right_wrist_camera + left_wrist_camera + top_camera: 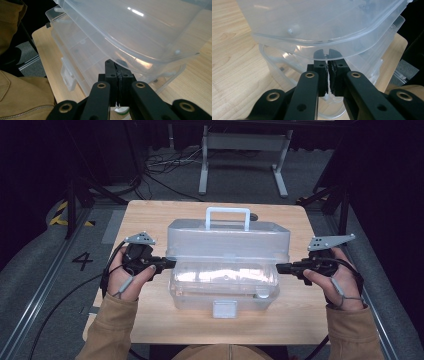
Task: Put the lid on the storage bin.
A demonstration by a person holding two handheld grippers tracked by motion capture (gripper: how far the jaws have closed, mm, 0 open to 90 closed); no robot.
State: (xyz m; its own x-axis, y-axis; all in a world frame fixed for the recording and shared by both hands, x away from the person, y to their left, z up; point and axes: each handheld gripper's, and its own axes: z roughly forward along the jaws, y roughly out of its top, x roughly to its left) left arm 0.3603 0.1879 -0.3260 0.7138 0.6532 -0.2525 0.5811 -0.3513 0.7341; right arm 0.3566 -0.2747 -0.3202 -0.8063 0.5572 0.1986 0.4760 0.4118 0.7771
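A clear plastic storage box (223, 290) is seen at the middle of the wooden table (145, 215), its latch tab (224, 309) facing the near edge. Its lid (227, 237), fitted with a carry handle (228, 217), is raised at the near side and tilted back toward the far edge, so that a gap is left over the box.

The left gripper (170, 263) is held at the left end of the lid, and in the left gripper view (326, 65) its jaws are closed nearly together, with the lid's thin rim seemingly pinched between them. The right gripper (281, 268) is held at the right end; its jaws (115, 72) are pressed together, apparently on the rim there, though the contact itself is hidden by the pads.

The hold is judged to be shallow on both sides, since only a narrow lip of smooth plastic is taken. The lip could be lost from either pair of jaws if the hands are raised unevenly, and the lid would then drop shut or twist at its far hinge. The light box could also be dragged or tipped if the lid is pulled toward one side.
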